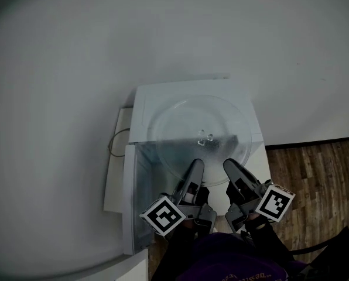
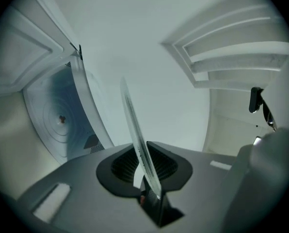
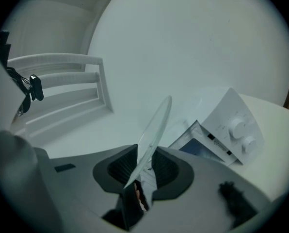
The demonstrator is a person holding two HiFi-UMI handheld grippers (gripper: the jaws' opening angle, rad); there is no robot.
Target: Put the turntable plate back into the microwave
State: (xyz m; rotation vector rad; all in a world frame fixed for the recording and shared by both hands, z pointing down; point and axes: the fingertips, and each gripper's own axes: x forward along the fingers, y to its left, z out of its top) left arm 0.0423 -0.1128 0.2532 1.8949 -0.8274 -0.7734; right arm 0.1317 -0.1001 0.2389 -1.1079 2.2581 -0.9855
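The left hand-held gripper (image 1: pixel 195 167) and the right hand-held gripper (image 1: pixel 233 168) each pinch the near rim of the turntable plate (image 1: pixel 180 127), up above the microwave (image 1: pixel 157 95). Keep both level and move together.

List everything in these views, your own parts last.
turntable plate: one, clear glass, held flat over the microwave's top
microwave: one, white, on the white surface
microwave door: one, white, swung open at the microwave's left
knobs: two, white, on the microwave's control panel
cable: one, thin, looped left of the microwave
slatted fixture: one, white, beyond the plate; what it is I cannot tell
white surface: one, under the microwave
floor: brown wood, at the right
left gripper: one, grey, fingers shut on the plate's near edge
right gripper: one, grey, fingers shut on the same edge
marker cubes: two, black and white, one on each gripper
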